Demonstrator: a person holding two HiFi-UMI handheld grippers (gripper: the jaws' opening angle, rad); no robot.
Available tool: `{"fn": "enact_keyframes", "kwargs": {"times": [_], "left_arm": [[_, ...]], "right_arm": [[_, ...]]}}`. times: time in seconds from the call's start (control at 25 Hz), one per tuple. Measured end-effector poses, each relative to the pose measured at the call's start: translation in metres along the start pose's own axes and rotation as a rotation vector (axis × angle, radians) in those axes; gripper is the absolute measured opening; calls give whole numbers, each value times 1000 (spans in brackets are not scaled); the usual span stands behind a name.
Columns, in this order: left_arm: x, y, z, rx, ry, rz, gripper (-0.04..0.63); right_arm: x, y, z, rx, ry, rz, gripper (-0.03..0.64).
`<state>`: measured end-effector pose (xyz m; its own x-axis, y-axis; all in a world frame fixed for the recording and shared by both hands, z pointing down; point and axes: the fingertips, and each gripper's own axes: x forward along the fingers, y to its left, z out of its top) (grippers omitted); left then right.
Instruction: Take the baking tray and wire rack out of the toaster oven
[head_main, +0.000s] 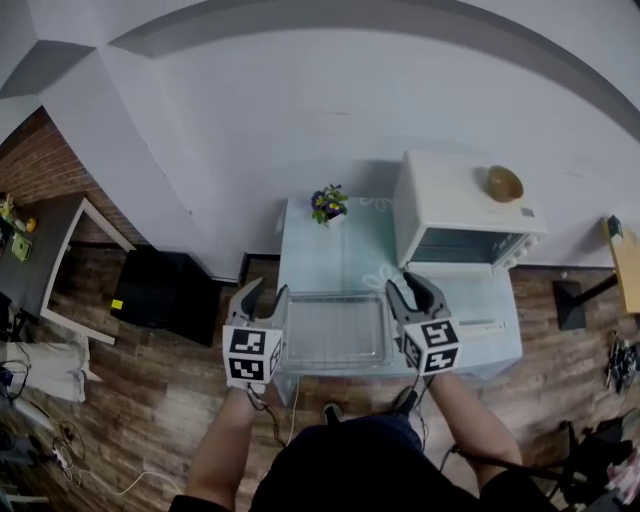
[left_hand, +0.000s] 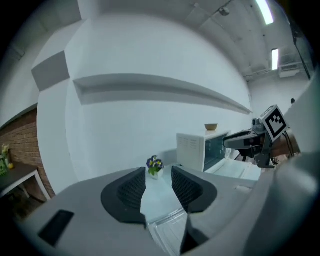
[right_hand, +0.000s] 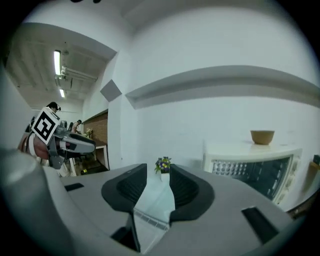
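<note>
A shiny rectangular baking tray (head_main: 335, 330) lies flat on the pale blue table (head_main: 340, 250), in front of the white toaster oven (head_main: 465, 215). Whether the wire rack rests in it I cannot tell. The oven's door (head_main: 478, 300) hangs open toward me. My left gripper (head_main: 266, 297) hovers above the tray's left edge, and my right gripper (head_main: 412, 293) above its right edge. Both are open with nothing between the jaws. The left gripper view looks past the left gripper (left_hand: 159, 177) at a corner of the tray (left_hand: 167, 227). In the right gripper view the right gripper (right_hand: 158, 175) stands over the tray's edge (right_hand: 150, 220).
A wooden bowl (head_main: 504, 183) sits on top of the oven. A small pot of purple flowers (head_main: 328, 205) stands at the table's far edge by the white wall. A black box (head_main: 165, 295) rests on the wooden floor to the left, beside a low table (head_main: 50, 260).
</note>
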<state>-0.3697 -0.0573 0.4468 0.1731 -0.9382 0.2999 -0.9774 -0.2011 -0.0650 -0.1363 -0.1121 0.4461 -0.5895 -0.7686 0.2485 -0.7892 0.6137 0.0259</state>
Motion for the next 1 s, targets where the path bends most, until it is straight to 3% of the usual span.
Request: {"fn": "enact_keyframes", "kwargs": {"times": [0.2, 0.48, 0.64, 0.76, 1.0], "left_arm": [[-7, -11, 73, 51, -147, -24, 144], [-19, -37, 164, 68, -340, -62, 95], [-39, -58, 213, 108, -471, -91, 45], [-51, -70, 222, 97, -501, -131, 15], [-47, -73, 213, 87, -500, -132, 6]], "right_arm": [[-7, 5, 76, 15, -142, -1, 140], [-29, 9, 143, -18, -302, -33, 126], [-50, 4, 170, 29, -380, -58, 90], [-63, 1, 183, 57, -421, -67, 41], [-77, 0, 194, -59, -425, -120, 6]]}}
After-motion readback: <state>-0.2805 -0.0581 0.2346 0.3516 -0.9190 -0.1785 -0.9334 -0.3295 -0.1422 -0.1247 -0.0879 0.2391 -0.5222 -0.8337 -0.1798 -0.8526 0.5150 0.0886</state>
